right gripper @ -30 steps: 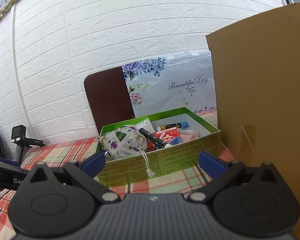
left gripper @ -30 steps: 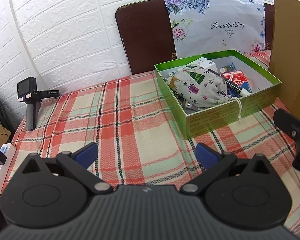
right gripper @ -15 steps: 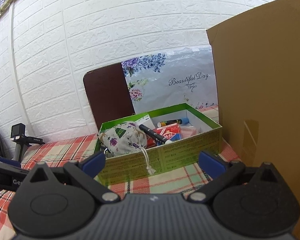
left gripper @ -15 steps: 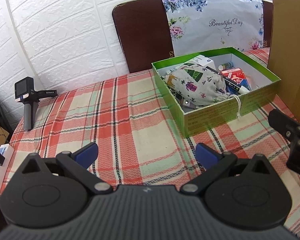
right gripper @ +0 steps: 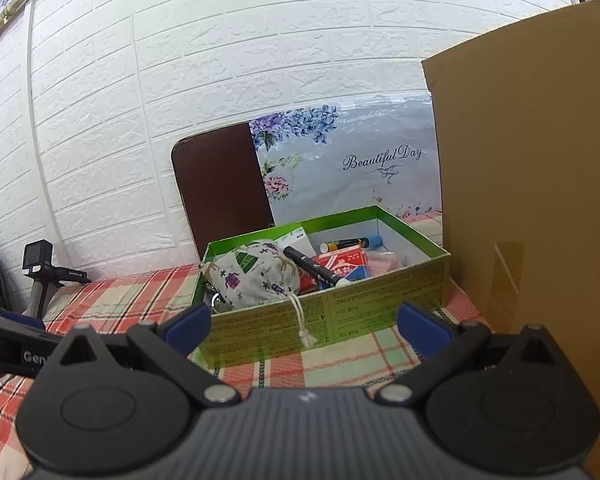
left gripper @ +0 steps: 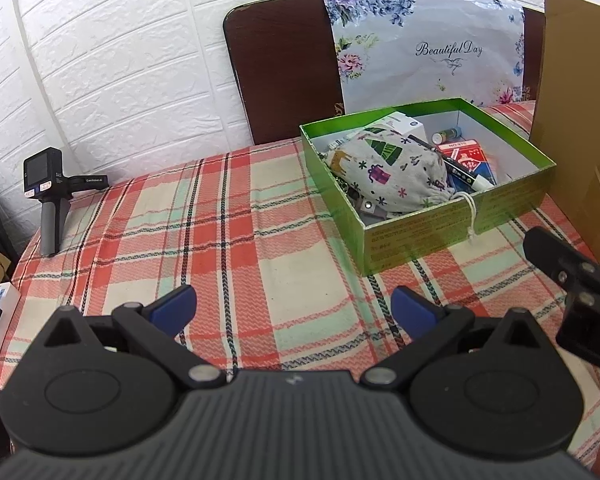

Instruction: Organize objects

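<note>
Seemingly near done — pouch point(left gripper: 388, 172), marker point(right gripper: 312, 268) and cards point(right gripper: 346, 266) already in box point(left gripper: 452, 232) at 1 o'clock, worktop point(left gripper: 228, 248) bare — both hand-held grippers point(left gripper: 294, 306) point(right gripper: 304, 324) wide, empty.

left tongs point(left gripper: 294, 307): black, ribbed | right tongs point(right gripper: 305, 323): blue pads, silver screws

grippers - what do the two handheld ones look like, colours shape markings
Both match: a ribbed dark grey body, two black round pivot discs with triangular cut-outs, silver rivets, black linkage arms and blue finger pads. The left gripper and right gripper each carry a small white logo mid-body; partial white lettering shows on their sides.
</note>
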Action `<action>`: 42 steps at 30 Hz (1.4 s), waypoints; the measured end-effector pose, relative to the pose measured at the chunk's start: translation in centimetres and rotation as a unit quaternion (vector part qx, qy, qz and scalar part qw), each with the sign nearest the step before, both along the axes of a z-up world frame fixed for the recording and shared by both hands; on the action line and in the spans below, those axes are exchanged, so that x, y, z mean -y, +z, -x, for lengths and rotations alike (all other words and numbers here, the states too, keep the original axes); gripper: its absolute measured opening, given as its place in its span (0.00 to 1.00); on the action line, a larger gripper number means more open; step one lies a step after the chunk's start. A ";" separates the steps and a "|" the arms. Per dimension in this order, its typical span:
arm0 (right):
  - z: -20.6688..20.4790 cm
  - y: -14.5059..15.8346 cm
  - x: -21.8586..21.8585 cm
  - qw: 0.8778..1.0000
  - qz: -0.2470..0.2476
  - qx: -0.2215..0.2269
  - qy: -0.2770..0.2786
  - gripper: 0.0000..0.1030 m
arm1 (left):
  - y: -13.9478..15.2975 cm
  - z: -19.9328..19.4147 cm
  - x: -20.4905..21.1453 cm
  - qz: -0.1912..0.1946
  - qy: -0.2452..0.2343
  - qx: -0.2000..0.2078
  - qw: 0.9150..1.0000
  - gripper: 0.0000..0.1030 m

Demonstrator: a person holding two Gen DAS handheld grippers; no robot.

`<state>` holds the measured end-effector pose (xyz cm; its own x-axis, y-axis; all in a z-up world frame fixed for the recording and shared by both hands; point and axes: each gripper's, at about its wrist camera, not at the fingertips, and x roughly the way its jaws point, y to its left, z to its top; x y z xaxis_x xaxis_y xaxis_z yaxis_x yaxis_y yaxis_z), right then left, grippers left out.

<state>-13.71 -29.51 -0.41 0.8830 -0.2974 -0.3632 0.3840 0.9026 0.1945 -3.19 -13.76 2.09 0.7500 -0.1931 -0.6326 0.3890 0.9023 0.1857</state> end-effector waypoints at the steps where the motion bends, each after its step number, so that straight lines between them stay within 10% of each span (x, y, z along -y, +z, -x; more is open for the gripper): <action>1: 0.0 0.0 0.0 1.000 0.000 -0.001 0.000 1.00 | 0.0 0.0 0.0 0.000 0.000 0.000 1.000 1.00; 42: 0.2 0.1 -0.3 1.000 0.002 0.000 -0.004 1.00 | 0.4 0.5 -0.3 0.012 -0.006 0.010 1.000 1.00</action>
<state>-13.91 -29.19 -0.34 0.8811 -0.3054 -0.3611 0.3905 0.9005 0.1912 -3.67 -13.43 2.47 0.7602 -0.2165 -0.6125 0.3954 0.9023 0.1718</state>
